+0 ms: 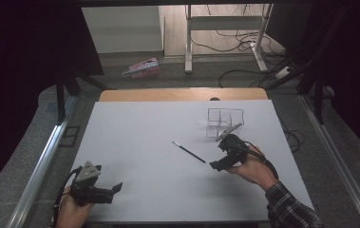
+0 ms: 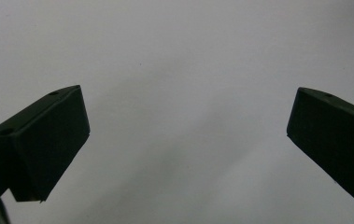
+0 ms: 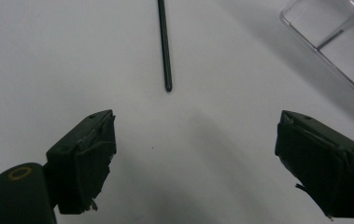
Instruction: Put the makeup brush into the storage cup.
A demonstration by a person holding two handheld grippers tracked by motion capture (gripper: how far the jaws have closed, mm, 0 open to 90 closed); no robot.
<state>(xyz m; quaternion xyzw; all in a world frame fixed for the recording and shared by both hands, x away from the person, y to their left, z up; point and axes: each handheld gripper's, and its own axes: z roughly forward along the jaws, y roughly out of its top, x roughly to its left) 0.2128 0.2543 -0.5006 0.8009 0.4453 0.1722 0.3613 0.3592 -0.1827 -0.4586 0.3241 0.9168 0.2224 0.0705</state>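
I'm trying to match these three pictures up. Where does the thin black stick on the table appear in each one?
High view: thin black stick lies mid-table, left of the right gripper.
Right gripper view: stick at top centre, ahead of the open jaws.
Left gripper view: not in it.
Shared landmark: the clear divided box, at top right.

The desk (image 1: 135,137) lies open across its left and middle. A thin black stick (image 1: 188,152) lies flat at centre, just ahead of the right tool (image 1: 222,154). A clear plastic divided box (image 1: 224,122) stands behind it, blocking the far right.
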